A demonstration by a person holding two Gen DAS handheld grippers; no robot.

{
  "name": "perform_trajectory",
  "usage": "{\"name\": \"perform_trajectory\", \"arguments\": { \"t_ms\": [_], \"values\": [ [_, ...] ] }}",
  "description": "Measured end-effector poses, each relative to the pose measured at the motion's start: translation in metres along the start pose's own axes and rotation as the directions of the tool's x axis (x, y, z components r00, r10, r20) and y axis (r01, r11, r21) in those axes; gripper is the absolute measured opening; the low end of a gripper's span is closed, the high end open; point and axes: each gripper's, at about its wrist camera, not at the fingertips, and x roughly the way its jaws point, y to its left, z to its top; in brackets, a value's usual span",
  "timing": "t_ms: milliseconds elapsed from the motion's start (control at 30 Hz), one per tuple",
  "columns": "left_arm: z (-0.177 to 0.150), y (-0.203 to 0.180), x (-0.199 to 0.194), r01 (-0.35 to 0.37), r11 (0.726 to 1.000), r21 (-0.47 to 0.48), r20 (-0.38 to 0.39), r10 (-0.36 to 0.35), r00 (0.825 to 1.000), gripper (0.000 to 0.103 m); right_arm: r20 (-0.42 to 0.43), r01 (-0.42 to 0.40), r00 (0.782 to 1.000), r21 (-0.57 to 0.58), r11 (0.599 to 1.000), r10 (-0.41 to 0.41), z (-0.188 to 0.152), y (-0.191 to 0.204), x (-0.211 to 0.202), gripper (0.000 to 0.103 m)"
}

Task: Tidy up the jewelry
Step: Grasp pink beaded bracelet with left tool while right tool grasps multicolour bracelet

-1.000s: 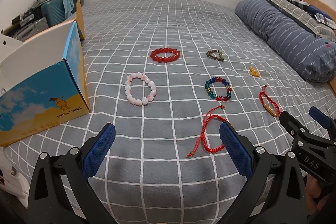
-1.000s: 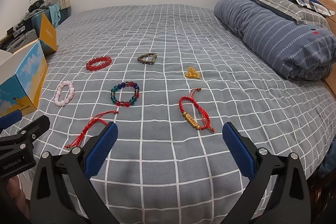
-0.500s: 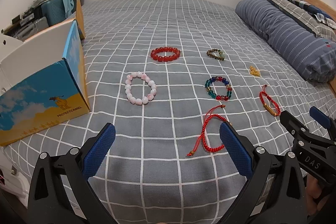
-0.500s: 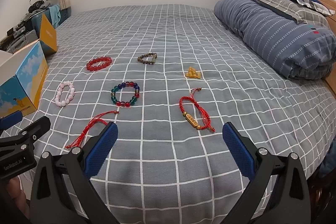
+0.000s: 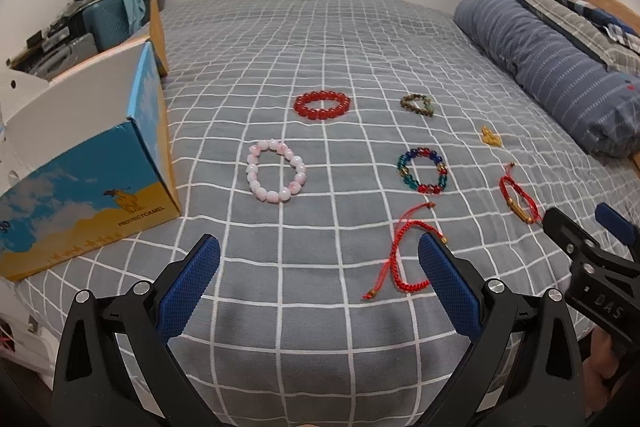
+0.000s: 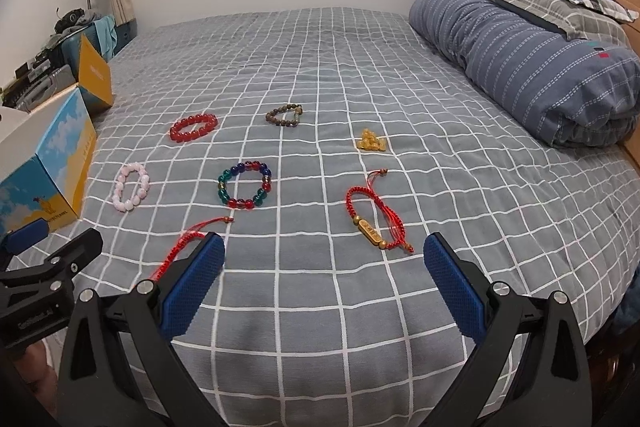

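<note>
Both the left gripper (image 5: 319,275) and right gripper (image 6: 324,273) hang wide open, holding nothing. The red cord bracelet (image 5: 404,255) lies just ahead of the left one (by its right finger). Its thin, floppy cord could slip out of a pinch, or the bedsheet (image 5: 320,47) could get grabbed too.

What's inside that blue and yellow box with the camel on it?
The box stands open-topped at the bed's left edge, but only its white inner flap shows. Its walls hide the interior, so whether any jewelry is already inside cannot be told.
</note>
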Motion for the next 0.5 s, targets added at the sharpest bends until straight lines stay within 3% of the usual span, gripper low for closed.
{"name": "perform_trajectory", "arguments": {
  "t_ms": [267, 500],
  "values": [
    [0.036, 0.008, -0.010, -0.012, 1.000, -0.020, 0.011, 0.012, 1.000, 0.098, 0.017, 0.002, 1.000, 0.002, 1.000, -0.002, 0.036, 0.008, -0.012, 0.096],
    [0.082, 0.020, 0.010, -0.023, 0.999, -0.044, -0.038, 0.021, 0.999, 0.098, -0.053, -0.014, 0.999, -0.034, 0.999, 0.012, 0.069, 0.029, 0.023, 0.096]
  ]
}}
